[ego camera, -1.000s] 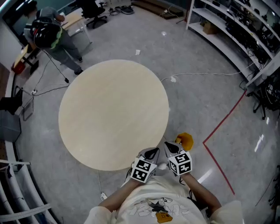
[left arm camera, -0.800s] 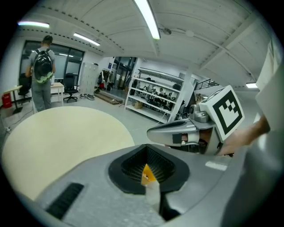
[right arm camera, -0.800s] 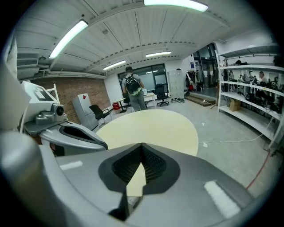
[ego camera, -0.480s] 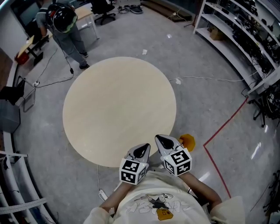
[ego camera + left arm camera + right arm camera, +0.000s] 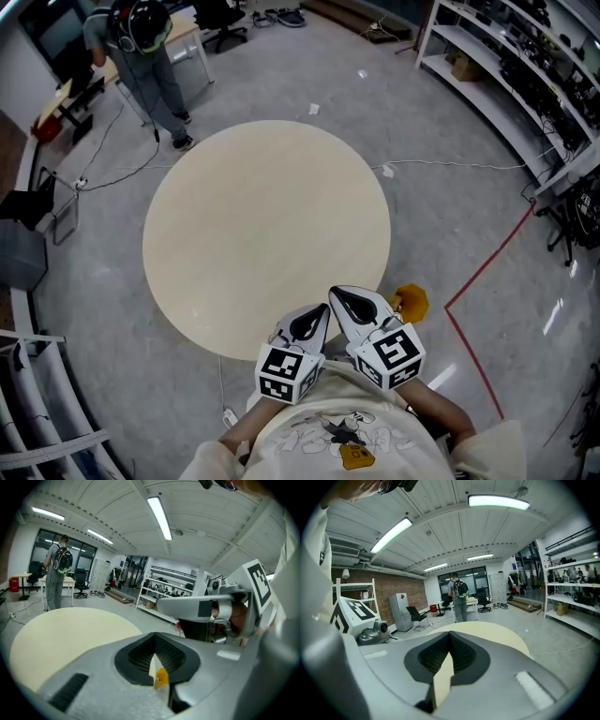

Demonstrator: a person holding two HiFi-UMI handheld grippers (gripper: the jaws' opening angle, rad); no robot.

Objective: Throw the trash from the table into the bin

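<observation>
The round beige table (image 5: pixel 234 216) fills the middle of the head view, and I see no trash on its top in any view. Both grippers hang over its near edge, close to my chest. My left gripper (image 5: pixel 317 314) (image 5: pixel 154 644) has its jaws closed tip to tip with nothing gripped. A small yellow patch (image 5: pixel 161 678) shows through the slit below the tips; I cannot tell what it is. My right gripper (image 5: pixel 342 298) (image 5: pixel 450 637) sits just right of the left one, jaws closed and empty.
A yellow thing (image 5: pixel 411 302) lies on the floor right of the table's near edge. A red tape line (image 5: pixel 478 281) and a white cable (image 5: pixel 450 167) cross the floor at right. Shelves (image 5: pixel 525 75) line the right wall. A person with a backpack (image 5: pixel 145 37) stands by desks at the far left.
Both grippers have risen toward the head camera and shifted slightly forward over the table's near edge, staying closed. The person with the backpack has walked to the right along the desks.
</observation>
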